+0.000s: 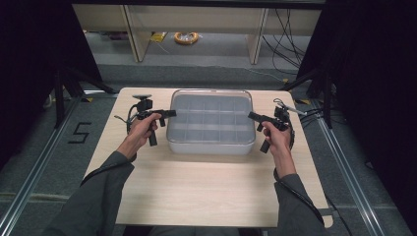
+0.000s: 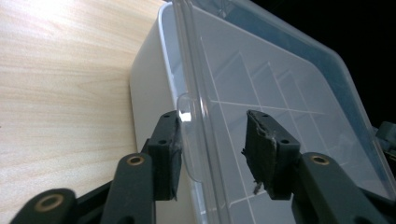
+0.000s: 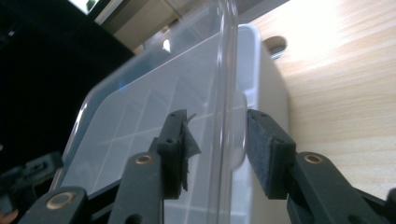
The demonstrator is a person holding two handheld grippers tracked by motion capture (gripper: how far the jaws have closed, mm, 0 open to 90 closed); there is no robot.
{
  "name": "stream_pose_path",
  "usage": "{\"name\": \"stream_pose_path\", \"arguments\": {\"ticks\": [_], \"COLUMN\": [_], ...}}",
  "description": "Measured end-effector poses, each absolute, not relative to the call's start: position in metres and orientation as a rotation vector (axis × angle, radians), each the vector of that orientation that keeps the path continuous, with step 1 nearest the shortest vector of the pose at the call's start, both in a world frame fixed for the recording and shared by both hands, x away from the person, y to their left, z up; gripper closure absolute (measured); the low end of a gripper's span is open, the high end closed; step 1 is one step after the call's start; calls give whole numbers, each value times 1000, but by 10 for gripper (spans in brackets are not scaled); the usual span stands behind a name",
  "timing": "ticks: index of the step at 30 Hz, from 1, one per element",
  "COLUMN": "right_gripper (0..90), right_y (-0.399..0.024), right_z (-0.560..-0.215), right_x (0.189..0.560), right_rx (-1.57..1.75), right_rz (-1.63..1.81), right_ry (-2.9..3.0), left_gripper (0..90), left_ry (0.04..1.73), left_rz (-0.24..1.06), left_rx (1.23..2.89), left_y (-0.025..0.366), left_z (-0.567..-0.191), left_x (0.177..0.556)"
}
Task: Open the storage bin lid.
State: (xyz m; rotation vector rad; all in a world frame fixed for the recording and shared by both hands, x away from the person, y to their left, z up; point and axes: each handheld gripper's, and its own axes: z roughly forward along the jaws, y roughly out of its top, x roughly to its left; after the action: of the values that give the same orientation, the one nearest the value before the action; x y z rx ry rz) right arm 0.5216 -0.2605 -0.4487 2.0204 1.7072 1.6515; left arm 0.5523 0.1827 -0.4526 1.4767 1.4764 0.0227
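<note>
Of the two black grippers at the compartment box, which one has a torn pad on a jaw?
Both: the left gripper has a ragged pad on its right-hand jaw, the right gripper on its left-hand jaw; each straddles the clear plastic lid edge.

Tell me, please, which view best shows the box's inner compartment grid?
The high view: the box lies whole, its grid seen through the clear lid. The left gripper view and right gripper view show a few dividers behind the lid's edge.

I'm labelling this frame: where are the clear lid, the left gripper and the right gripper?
clear lid [image 1: 211, 105]: high view, its top panel.
left gripper [image 2: 212, 135]: left gripper view, gap between open jaws.
right gripper [image 3: 217, 140]: right gripper view, gap between open jaws.
</note>
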Motion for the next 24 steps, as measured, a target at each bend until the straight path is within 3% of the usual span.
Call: {"name": "stream_pose_path", "arguments": {"ticks": [12,24], "right_gripper": [653,665], "right_y": [-262,-258], "right_z": [-423,-414], "right_x": [497,456], "right_rx": [1911,1852], "right_rz": [1778,1762], "right_ry": [1666,1716], "left_gripper": [610,632], "left_ry": [1373,1288], "left_rz": [63,5], "left_rx": [1434,1469], "left_y": [192,209], "left_z": [-418,-420], "left_x": [519,470]}}
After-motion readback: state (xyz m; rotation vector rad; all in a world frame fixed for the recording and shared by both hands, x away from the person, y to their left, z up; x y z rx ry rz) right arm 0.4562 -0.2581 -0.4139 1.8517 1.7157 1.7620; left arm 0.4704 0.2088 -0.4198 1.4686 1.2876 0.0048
